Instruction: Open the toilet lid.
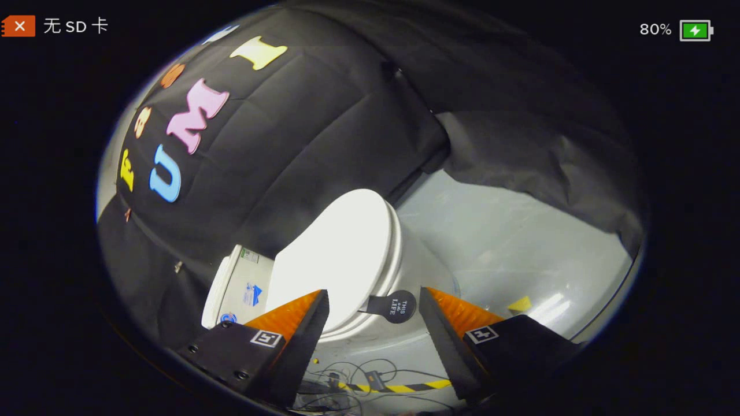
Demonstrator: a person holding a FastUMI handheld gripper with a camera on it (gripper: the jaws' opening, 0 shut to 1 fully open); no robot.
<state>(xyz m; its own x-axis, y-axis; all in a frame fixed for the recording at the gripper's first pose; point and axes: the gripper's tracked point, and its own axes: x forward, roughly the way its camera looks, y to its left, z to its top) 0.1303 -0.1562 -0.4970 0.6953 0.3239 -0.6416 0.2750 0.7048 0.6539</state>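
Note:
A white toilet stands just ahead of my fingers, its lid (338,254) lying shut on the seat. A small black round tab (393,306) sticks out from the lid's front rim, in the gap between my fingertips. The white tank (237,286) sits behind the lid, beyond my left finger. My gripper (374,300) is open, its orange-and-black fingers spread wide on either side of the tab, touching nothing. The left finger (300,318) overlaps the lid's near edge in the view.
Black cloth walls close in behind and to the right of the toilet. The pale grey floor (520,248) stretches to the right, with a yellow scrap (520,304) on it. Thin cables and a yellow-black striped tape (404,386) lie on the floor under my fingers.

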